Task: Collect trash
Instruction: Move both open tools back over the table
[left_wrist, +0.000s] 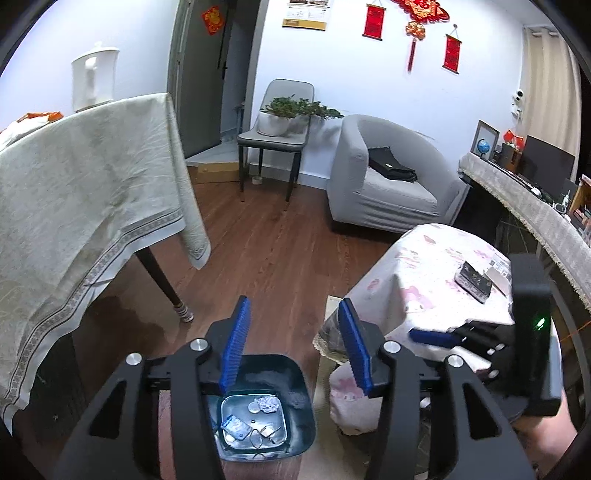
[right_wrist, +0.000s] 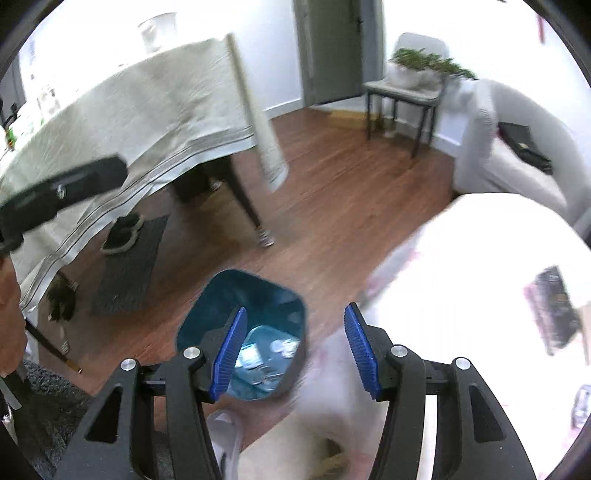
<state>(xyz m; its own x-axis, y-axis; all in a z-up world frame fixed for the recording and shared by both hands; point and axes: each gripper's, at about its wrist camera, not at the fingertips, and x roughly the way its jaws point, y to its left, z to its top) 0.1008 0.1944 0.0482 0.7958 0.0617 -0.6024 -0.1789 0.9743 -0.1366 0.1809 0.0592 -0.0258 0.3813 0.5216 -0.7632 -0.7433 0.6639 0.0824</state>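
I am holding the left claw (left_wrist: 293, 343) above the dark teal plastic bin (left_wrist: 295, 373), a rounded-square tub standing on the reddish-brown wood-plank floor (left_wrist: 266, 236). Its ribbed blue pads are standing apart with nothing between them. Down in the bin's shiny bottom I am seeing the trash: a crumpled white paper ball (left_wrist: 266, 403), a blue-and-white wrapper (left_wrist: 233, 427), a pale round disc and a few thin wire-like loops.

From the right wrist view, the right claw (right_wrist: 295, 349) is also hanging partly open and empty, its blue ridged pads (right_wrist: 360, 347) framing the same bin's rim (right_wrist: 236, 280) and the edge of the low desk draped in a white cloth with pink prints (left_wrist: 436, 266). That view is blurred and the cloth is washed out. The right claw is showing in the left view too, black-bodied with a green light, beside that desk.

On the printed cloth a flat dark rectangular box (left_wrist: 474, 282) is lying next to a pale card. To the left, a larger desk under a wrinkled cream tablecloth with a grey woven border (left_wrist: 92, 177) is carrying a white jug (left_wrist: 94, 79).
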